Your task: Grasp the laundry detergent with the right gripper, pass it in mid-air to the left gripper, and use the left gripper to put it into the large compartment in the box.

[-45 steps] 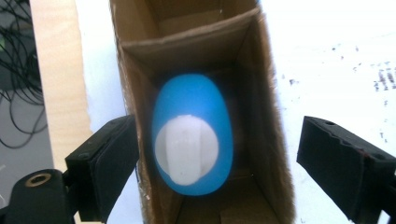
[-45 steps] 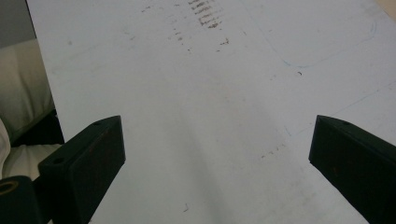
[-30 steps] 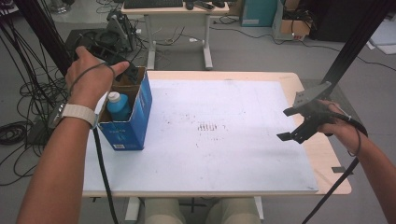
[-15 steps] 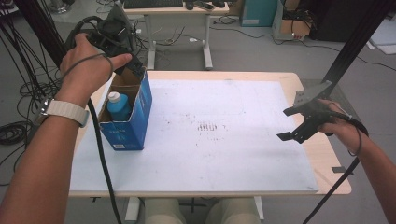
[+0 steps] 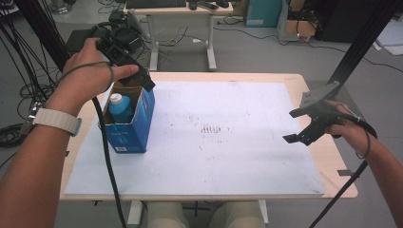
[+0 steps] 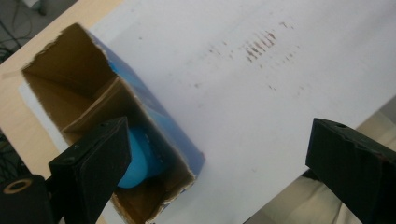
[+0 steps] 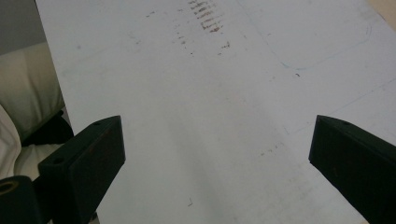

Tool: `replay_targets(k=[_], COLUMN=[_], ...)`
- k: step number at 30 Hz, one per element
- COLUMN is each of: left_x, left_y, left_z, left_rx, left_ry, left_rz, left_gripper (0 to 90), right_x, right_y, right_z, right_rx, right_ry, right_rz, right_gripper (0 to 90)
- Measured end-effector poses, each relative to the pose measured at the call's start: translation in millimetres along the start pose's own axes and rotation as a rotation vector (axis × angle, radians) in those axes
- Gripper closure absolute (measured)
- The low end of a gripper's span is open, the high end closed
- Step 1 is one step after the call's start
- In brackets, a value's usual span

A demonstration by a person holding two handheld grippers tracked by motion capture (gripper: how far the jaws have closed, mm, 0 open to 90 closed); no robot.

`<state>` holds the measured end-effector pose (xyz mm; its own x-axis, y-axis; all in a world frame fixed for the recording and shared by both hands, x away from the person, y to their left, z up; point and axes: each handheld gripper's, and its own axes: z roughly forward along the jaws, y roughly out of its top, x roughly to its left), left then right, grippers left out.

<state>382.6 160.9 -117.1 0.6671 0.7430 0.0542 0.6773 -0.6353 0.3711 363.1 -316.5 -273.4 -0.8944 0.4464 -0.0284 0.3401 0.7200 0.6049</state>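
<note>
Blue bottle (image 5: 120, 108) with a white cap stands inside an open-topped blue cardboard box (image 5: 132, 124), at the left of the high view, on the left part of a white board (image 5: 228, 156) that covers a wooden table (image 5: 332, 156). Above the box, in the upper left of the frame, the left gripper (image 5: 138, 78) hangs in the person's left hand (image 5: 90, 76), a pale watch strap on the wrist. In the left gripper view its jaws stand wide apart with nothing between them; the box's brown inside and the bottle's blue shoulder (image 6: 137, 158) lie at lower left. At the right of the high view, the right gripper (image 5: 304, 126) hovers over the board's right edge, well apart from the box, jaws spread wide and empty. Faint brown scuff marks (image 5: 211, 129) dot the board's middle.
</note>
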Motion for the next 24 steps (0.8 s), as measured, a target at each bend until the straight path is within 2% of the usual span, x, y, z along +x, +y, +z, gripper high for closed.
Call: replay_targets(k=[1, 3, 4, 5, 6, 7, 8, 11, 12, 13, 24], left_x=[-2.9, -9.3, -10.9, -12.9, -16.9, -19.5, -18.8, -26.0, -27.6, -28.6, -45.7], left_y=[-0.5, -1.9, -2.4, -3.0, -3.9, -4.5, -4.2, -5.9, -6.1, -6.0, -8.2], left_z=[1.4, 3.5, 4.2, 4.6, 6.4, 7.4, 6.0, 9.4, 10.2, 11.5, 28.6], left_rx=[-0.004, 0.001, -0.001, 0.013, 0.001, 0.001, 0.03, 0.027, 0.037, 0.054, 0.084], left_ry=[0.0, -0.008, -0.009, -0.017, -0.017, -0.02, -0.028, -0.043, -0.039, -0.031, -0.052], left_rz=[0.002, 0.04, 0.044, 0.076, 0.068, 0.082, 0.127, 0.149, 0.166, 0.205, 0.277], left_gripper=[7.1, 7.1, 7.1, 7.1, 7.1, 7.1, 7.1, 7.1, 7.1, 7.1, 7.5], right_x=[-0.2, -1.0, -1.1, -1.2, -1.4, -1.2, -1.5, -1.2, -1.3, -1.4, -1.3], right_y=[-0.5, -0.5, -0.7, -0.5, -0.5, -0.7, -0.4, -0.5, -0.7, -0.8, -1.6], right_z=[0.0, -1.0, -1.3, -1.9, -2.2, -2.0, -2.7, -3.6, -3.7, -4.1, -4.1], right_rx=[-0.006, -0.001, -0.01, -0.005, -0.006, -0.012, -0.005, -0.002, -0.005, -0.007, -0.007], right_ry=[0.0, 0.0, 0.0, 0.0, 0.001, 0.0, 0.002, 0.003, 0.004, 0.005, 0.01], right_rz=[0.005, 0.005, 0.01, 0.009, 0.01, 0.013, 0.008, 0.012, 0.01, 0.01, 0.02], right_gripper=[3.7, 3.7, 3.7, 3.7, 3.7, 3.7, 3.7, 3.7, 3.7, 3.7, 3.7])
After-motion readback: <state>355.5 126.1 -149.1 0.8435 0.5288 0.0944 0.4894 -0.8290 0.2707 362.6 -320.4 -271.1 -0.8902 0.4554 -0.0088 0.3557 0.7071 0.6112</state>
